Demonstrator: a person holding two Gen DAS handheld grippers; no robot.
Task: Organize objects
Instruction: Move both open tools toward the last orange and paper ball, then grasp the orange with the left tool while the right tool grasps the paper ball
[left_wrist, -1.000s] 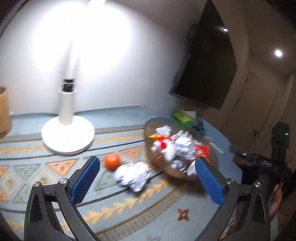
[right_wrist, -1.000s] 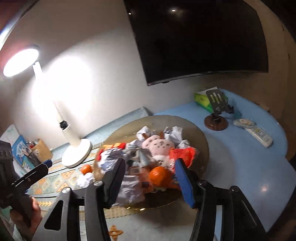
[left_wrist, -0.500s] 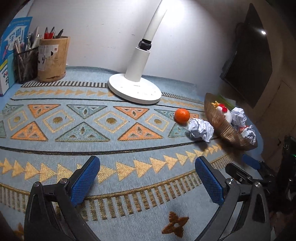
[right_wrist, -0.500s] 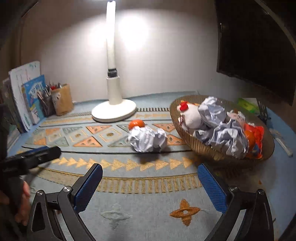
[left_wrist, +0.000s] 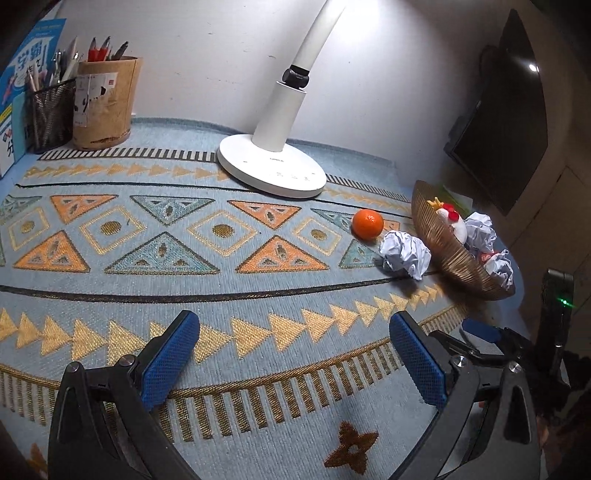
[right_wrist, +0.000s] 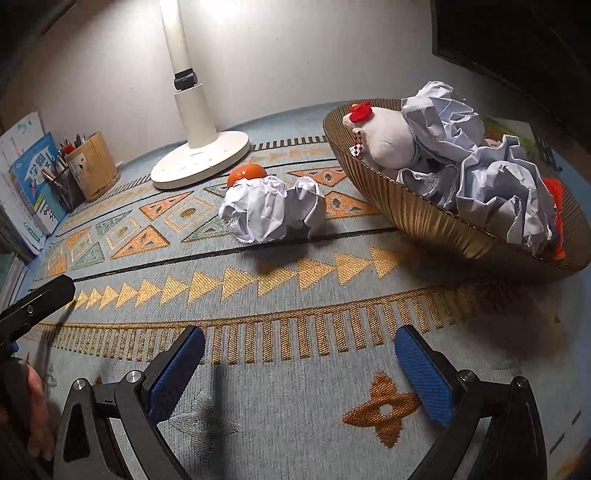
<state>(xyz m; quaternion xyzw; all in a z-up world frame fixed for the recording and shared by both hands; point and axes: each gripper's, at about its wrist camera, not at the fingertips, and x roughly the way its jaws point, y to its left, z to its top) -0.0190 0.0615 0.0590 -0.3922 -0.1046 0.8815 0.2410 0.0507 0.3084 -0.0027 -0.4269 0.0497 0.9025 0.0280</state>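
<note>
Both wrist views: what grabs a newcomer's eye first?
The wicker basket at the right, heaped with crumpled paper and a white plush toy. Beside it on the patterned rug lie a crumpled paper ball and, just behind it, an orange. The white desk lamp stands at the back, lighting the wall.

black claw (right_wrist: 295, 373), blue mesh pads (right_wrist: 175, 373)

Behind the white lamp base (left_wrist: 271, 173): bare wall. Far left of it: pen holders (left_wrist: 101, 101), books (right_wrist: 31, 181).
</note>
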